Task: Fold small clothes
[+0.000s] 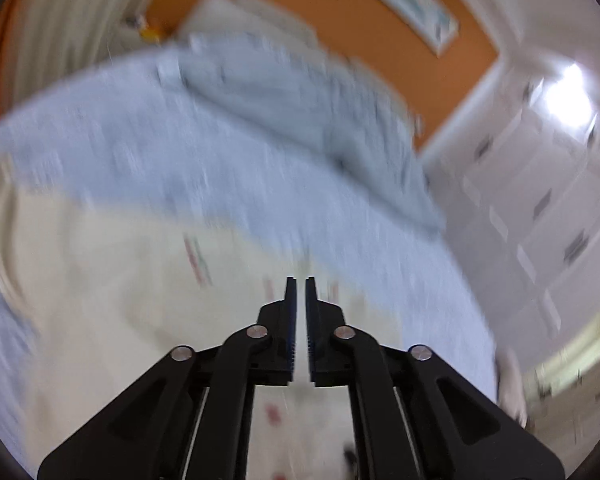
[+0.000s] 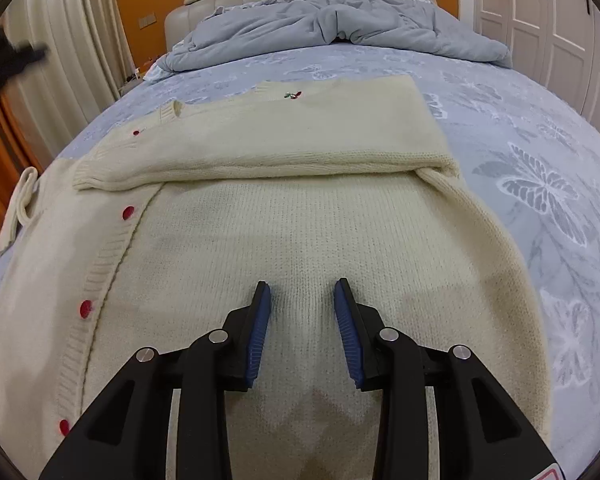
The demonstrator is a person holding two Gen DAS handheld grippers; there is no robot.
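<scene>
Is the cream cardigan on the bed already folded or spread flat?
Partly folded: the cream cardigan has one part doubled over across its top.

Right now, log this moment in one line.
stage: cardigan part-folded on bed | left gripper: shut, empty | right gripper: open above knit

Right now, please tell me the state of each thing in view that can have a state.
cardigan: lying flat on the bed, far part folded over, buttoned.
duvet: crumpled at the headboard end.
bed sheet: spread flat.
wardrobe doors: closed.
left gripper: shut, empty.
right gripper: open, above the cardigan, holding nothing.
</scene>
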